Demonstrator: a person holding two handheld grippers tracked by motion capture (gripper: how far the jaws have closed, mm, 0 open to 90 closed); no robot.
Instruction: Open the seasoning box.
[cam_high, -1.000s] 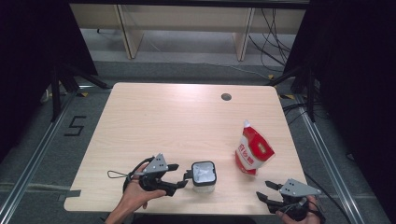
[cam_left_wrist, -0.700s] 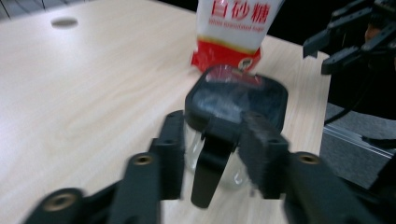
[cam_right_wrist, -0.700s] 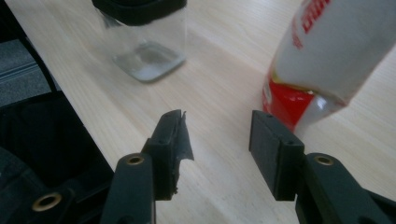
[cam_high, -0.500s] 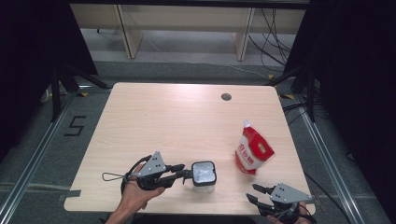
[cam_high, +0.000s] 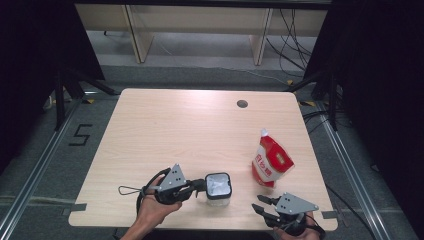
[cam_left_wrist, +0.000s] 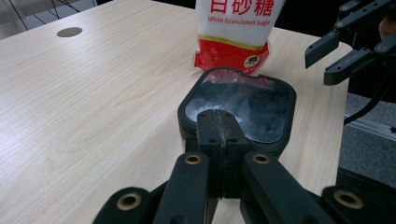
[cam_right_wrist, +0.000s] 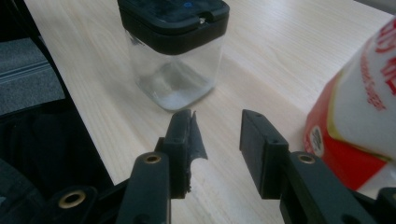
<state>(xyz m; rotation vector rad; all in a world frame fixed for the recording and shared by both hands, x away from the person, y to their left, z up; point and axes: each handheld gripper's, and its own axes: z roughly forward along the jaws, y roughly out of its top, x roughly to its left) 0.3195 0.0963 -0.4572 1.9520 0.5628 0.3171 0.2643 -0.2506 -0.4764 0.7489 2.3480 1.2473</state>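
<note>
The jar (cam_high: 218, 186) stands near my edge of the table (cam_high: 165, 130), and my left gripper (cam_left_wrist: 219, 122) rests at its black lid (cam_left_wrist: 238, 108) with jaws closed flat together, nothing between them. My right gripper (cam_right_wrist: 217, 122), off to the right, has just been closing on empty air, jaws apart. Beyond stands the sugar bag (cam_high: 270, 161).

Lab recording bay. Pale wood surface (cam_high: 190, 130) stands on grey carpet, black curtains (cam_high: 30, 65) hung to either side of it. Aluminium floor rails (cam_high: 35, 165) flank the surface, a taped "5" (cam_high: 80, 135) beside its left edge, loose cables (cam_high: 295, 45) beyond its far edge.
</note>
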